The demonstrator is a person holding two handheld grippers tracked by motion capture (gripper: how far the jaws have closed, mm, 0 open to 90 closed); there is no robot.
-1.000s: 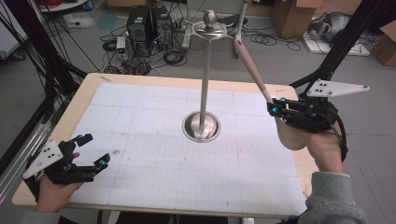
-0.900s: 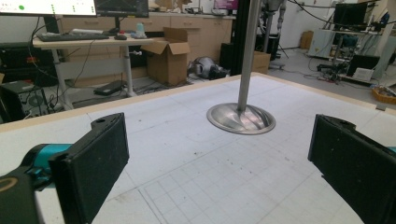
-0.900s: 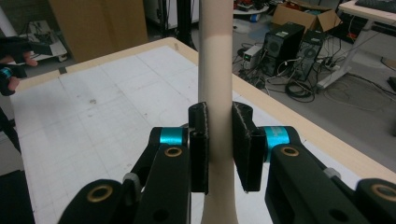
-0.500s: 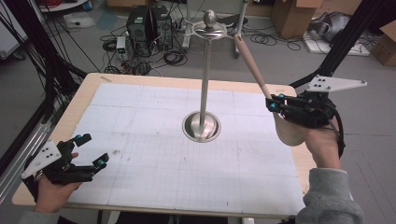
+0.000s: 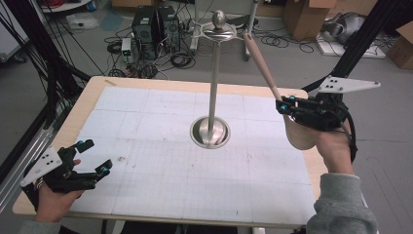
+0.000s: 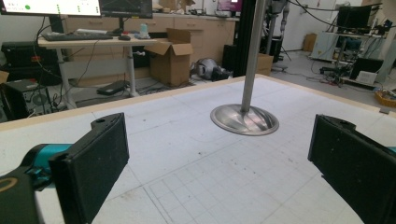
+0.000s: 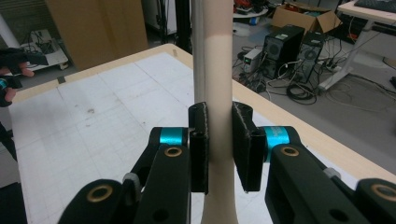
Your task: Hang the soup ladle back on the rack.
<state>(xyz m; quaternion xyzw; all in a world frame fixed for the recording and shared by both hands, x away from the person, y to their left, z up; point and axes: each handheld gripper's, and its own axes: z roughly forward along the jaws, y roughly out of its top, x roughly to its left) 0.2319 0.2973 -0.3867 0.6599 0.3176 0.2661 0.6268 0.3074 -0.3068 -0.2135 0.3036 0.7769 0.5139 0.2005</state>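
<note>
- High view: the right gripper [image 5: 285,105] at 3 o'clock of the desk [image 5: 146,87] has its fingers clamped on a long beige wooden spoon [image 5: 260,61], handle slanting up toward the top of the metal stand [image 5: 213,87], bowl hanging below the hand.
- Right gripper view adds the grip itself: both black fingers [image 7: 200,140] press the handle's sides, the stand's pole just behind.
- Left gripper [image 5: 92,158] rests at 8 o'clock, fingers wide apart and empty.
- Left gripper view shows the stand's fluted round base [image 6: 244,120] between those spread fingers, well apart from them.
</note>
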